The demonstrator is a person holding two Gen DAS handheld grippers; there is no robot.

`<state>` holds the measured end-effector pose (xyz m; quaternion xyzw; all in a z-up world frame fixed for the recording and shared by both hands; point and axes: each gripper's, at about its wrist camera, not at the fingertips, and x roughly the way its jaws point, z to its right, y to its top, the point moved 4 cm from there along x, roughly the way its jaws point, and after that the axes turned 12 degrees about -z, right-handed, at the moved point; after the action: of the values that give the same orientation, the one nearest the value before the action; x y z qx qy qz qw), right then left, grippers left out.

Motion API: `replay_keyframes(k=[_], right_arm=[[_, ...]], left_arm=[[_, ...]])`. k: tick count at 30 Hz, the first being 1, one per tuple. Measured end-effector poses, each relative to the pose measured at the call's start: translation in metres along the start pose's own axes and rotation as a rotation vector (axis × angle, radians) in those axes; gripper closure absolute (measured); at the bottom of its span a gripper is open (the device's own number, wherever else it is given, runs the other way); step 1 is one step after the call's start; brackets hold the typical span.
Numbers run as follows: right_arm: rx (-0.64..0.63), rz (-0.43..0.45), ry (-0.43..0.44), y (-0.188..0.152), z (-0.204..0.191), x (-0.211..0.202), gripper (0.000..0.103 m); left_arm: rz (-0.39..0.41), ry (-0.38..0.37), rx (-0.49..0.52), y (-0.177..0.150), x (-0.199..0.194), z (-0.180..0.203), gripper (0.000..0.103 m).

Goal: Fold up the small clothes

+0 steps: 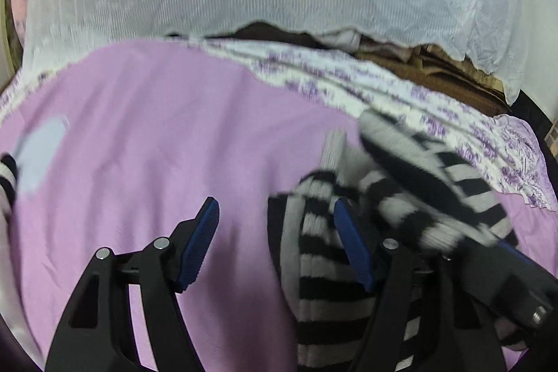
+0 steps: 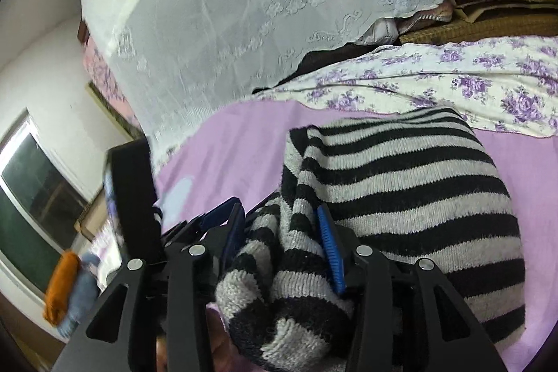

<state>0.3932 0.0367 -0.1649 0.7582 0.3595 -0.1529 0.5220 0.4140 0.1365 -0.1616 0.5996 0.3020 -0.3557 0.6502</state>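
Left tongs [image 1: 275,246] stand well open over the bed: the nine-o'clock pad hangs above bare pink sheet [image 1: 139,135], the three-o'clock pad sits against the striped knit, and nothing is pinched between them. Moving across, the right tongs [image 2: 279,243] are partly open with a thick roll of the striped sweater [image 2: 401,190] bunched between the blue pads; whether those pads press it or merely flank it, I cannot tell.

The sweater itself lies on the pink sheet, spreading from the tongs' centre out toward two and three o'clock in the right wrist view, just short of the floral quilt [image 2: 488,79] at one o'clock. White lace netting [image 2: 244,6] hangs behind at twelve.

Progress, as I judge it: early to middling. One edge looks doubled over, but the lower part is a rumpled heap, not a flat packet. Squaring and a final fold seem left.

It's a soft, fuzzy knit, black and grey bands, thick and floppy.
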Motion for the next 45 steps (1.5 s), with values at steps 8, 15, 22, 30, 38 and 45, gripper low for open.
replay_keyframes(k=[8,15,22,30,38,45], right_arm=[[-0.233,0.025,-0.108,-0.027,-0.012,-0.034,0.032],[-0.499,0.028,-0.382,-0.051,-0.023,-0.03,0.025],[-0.455,0.05,-0.378,-0.027,-0.023,-0.022,0.077],[-0.368,0.117,-0.19,0.01,-0.053,-0.033,0.078],[-0.435,-0.088,-0.274,-0.044,-0.037,0.04,0.076],[-0.401,-0.083,-0.223,-0.052,-0.029,0.032,0.076]], left_arm=[[-0.063,-0.053,0.004,0.004,0.013,0.01,0.022],[-0.143,-0.021,-0.011,0.012,0.04,0.012,0.017],[-0.11,0.099,-0.007,0.028,0.042,0.006,0.017],[0.103,-0.008,-0.116,0.054,-0.021,-0.021,0.024],[-0.074,0.144,-0.107,0.022,0.043,-0.051,0.023],[-0.106,0.175,-0.072,0.028,0.055,-0.044,0.023]])
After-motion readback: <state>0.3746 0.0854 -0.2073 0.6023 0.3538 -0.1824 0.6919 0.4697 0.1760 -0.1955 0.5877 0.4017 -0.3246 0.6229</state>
